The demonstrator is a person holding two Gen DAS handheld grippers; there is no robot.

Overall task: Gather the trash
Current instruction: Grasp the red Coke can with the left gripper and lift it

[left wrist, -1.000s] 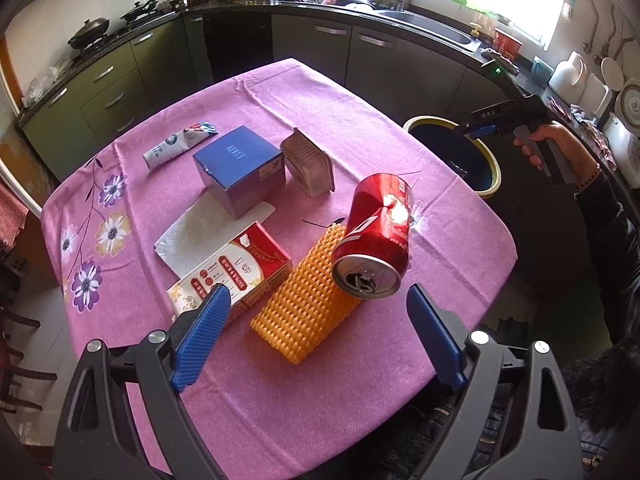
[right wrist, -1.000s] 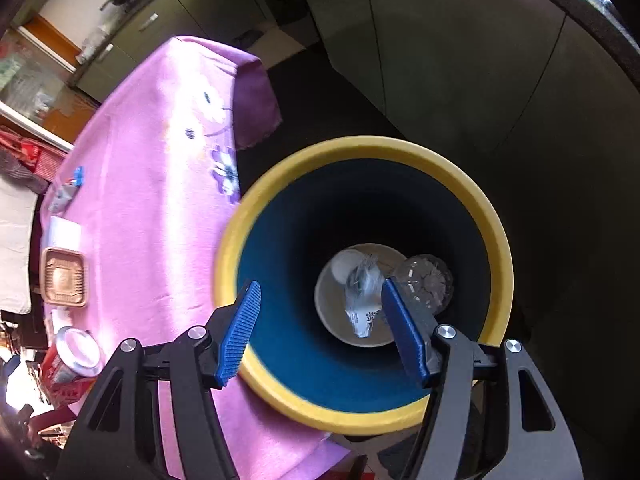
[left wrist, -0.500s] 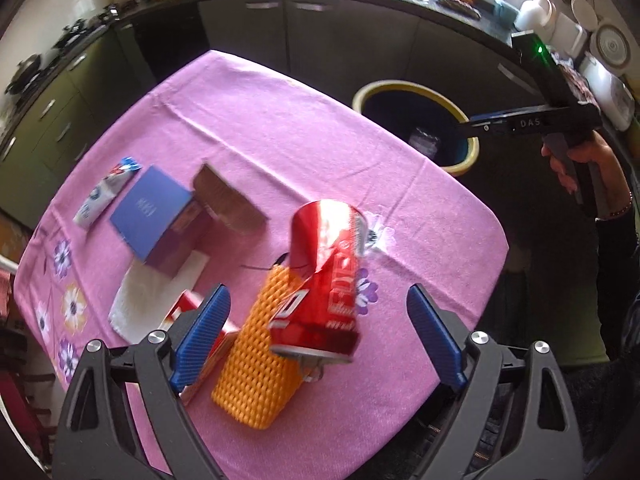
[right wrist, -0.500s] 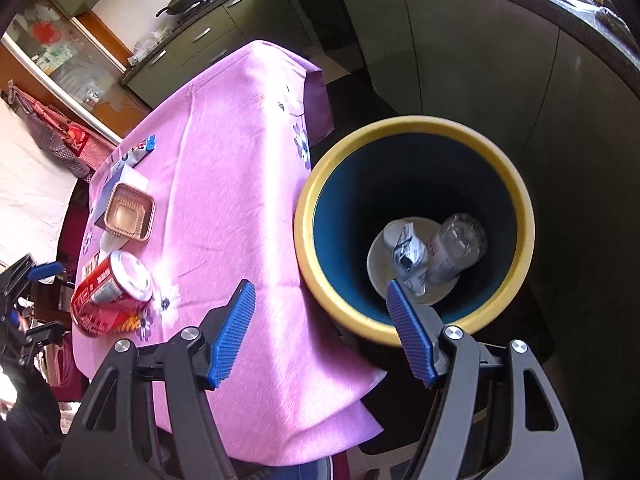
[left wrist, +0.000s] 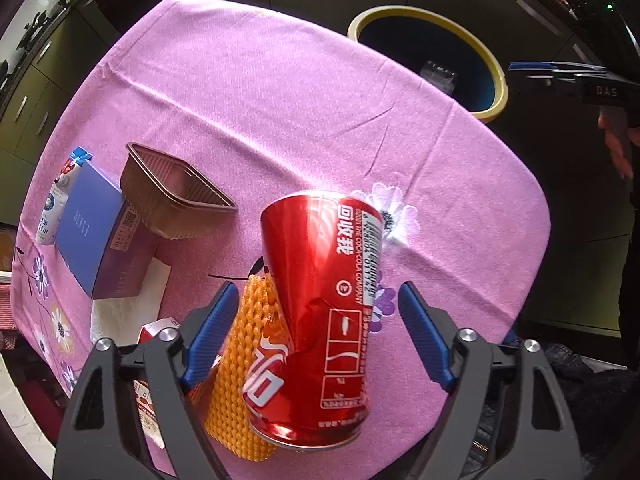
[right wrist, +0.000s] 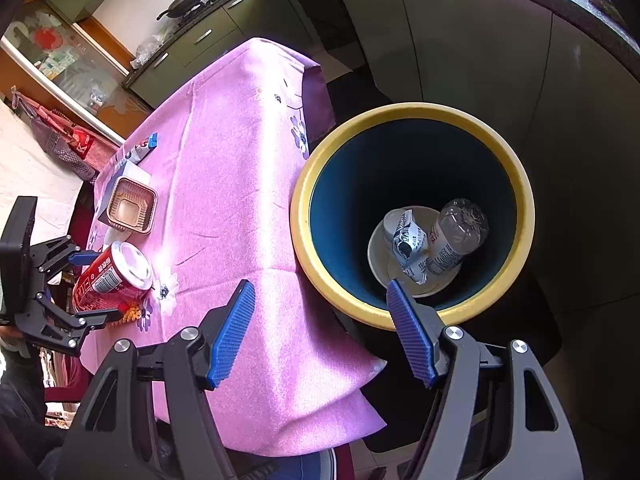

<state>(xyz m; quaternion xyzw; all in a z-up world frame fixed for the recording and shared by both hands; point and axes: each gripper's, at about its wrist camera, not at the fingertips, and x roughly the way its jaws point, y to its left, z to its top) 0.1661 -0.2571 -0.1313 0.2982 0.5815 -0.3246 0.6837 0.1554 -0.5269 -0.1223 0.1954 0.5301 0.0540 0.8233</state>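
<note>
The left gripper [left wrist: 316, 332] straddles the red can [left wrist: 320, 312], fingers wide and closing, pads clear of it. The can lies on the desk [left wrist: 280, 100] against orange foam netting [left wrist: 244, 380]. The right gripper [right wrist: 320, 328] is empty, fingers wide. Beyond, the bin [right wrist: 520, 184] holds a bowl [right wrist: 378, 264], wrapper [right wrist: 406, 246] and bottle [right wrist: 456, 236].

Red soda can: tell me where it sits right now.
In the left wrist view the red soda can lies on its side on the pink tablecloth, between the open left gripper fingers, leaning on the orange foam net, near the table's edge.
</note>
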